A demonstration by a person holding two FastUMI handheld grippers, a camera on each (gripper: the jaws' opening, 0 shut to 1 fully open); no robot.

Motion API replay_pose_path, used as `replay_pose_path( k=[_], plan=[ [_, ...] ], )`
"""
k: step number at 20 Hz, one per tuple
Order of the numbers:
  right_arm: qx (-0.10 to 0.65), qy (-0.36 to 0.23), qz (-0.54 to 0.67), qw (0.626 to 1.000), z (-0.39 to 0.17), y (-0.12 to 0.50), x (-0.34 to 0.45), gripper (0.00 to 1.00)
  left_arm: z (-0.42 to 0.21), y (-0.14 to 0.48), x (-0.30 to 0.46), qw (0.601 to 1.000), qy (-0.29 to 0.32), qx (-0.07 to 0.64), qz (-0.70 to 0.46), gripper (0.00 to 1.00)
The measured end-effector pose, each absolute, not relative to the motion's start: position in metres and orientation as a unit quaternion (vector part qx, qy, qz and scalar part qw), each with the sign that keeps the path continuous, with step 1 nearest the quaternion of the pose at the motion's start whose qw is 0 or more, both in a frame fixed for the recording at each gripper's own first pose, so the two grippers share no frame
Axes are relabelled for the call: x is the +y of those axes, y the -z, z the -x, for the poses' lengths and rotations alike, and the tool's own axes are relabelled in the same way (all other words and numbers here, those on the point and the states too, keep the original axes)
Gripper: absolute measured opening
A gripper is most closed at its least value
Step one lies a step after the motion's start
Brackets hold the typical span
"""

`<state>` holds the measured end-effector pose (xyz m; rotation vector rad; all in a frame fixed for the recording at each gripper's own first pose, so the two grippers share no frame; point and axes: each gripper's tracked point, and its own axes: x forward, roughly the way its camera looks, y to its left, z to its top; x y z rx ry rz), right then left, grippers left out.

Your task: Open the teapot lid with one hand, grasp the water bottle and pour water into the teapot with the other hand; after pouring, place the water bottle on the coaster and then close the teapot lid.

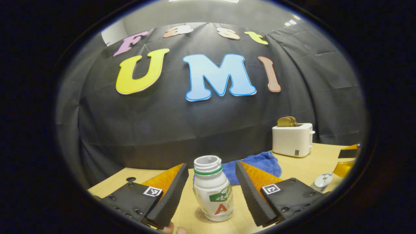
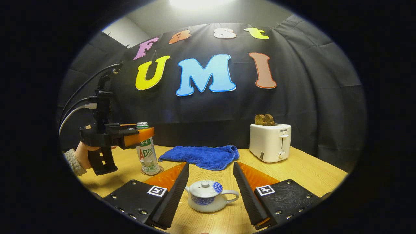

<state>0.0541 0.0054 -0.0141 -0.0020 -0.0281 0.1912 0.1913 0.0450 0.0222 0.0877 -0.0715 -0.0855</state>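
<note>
Left gripper [image 1: 212,191]: fingers spread apart on either side of the uncapped water bottle [image 1: 213,193], not touching it; the bottle stands upright on the coaster [image 1: 202,216] at the near left of the wooden table [image 2: 308,169]. Right gripper [image 2: 210,195]: fingers likewise parted around the teapot [image 2: 206,196], lid [image 2: 204,188] seated, no contact. A blue cloth [image 2: 201,156] and a white toaster [image 2: 270,142] lie farther back.

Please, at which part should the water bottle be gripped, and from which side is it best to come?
Probably the water bottle's straight body, below its open neck. It stands upright on the coaster, so come level from the front, where the left hand-held gripper already straddles it, open.
</note>
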Motion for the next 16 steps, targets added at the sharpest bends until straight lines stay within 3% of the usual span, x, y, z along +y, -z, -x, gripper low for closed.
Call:
replay_pose_path(
  k=[7,16],
  plan=[
    [-0.032,-0.108,-0.009,0.994,-0.044,0.002,0.012,0.84,-0.159,-0.036,0.051,0.998,0.026,-0.053,-0.019,1.00],
    [-0.031,-0.101,-0.009,0.994,0.000,0.001,0.024,0.84,-0.072,-0.001,0.023,0.999,0.026,-0.035,0.006,1.00]
  ],
)
